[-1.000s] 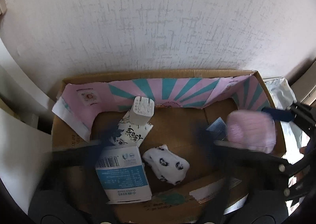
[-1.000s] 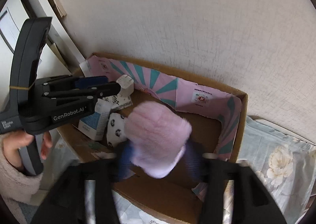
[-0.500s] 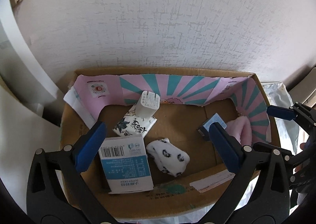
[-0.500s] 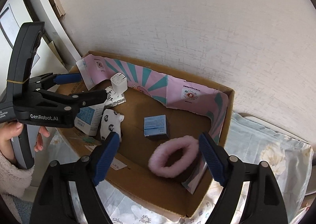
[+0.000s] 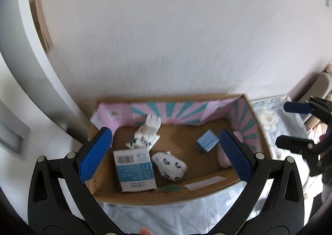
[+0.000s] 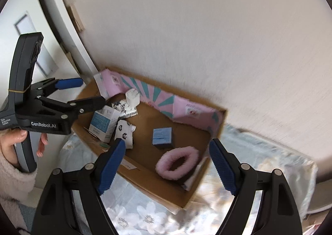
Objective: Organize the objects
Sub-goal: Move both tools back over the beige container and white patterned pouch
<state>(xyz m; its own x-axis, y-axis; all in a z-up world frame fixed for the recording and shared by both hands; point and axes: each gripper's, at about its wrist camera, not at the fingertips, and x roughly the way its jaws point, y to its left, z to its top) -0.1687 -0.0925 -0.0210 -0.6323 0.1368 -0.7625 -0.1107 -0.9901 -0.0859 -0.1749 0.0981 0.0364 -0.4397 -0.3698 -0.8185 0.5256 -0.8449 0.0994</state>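
Note:
A cardboard box [image 5: 166,195] [image 6: 153,179] with pink and teal lining sits against the wall. Inside lie a fluffy pink ring [image 6: 176,162] [image 5: 223,160], a small blue box [image 6: 162,136] [image 5: 207,141], a blue-and-white carton [image 5: 134,169] [image 6: 102,123], a spotted white sock [image 5: 169,164] [image 6: 124,131], a small white box [image 5: 153,123] and a patterned packet [image 5: 141,140]. My left gripper [image 5: 165,131] [image 6: 92,92] hangs open above the box's left side. My right gripper [image 6: 167,141] [image 5: 288,125] is open above the pink ring, holding nothing.
The box rests on a pale floral cloth [image 6: 145,218] that spreads to the front and right. A textured white wall rises right behind it. A white door frame [image 5: 31,69] stands to the left. A person's hand [image 6: 12,141] in a fluffy sleeve grips the left tool.
The right gripper opened and let go of the pink ring, which now lies in the box's right corner. Both grippers have risen and drawn back, so the box looks smaller.

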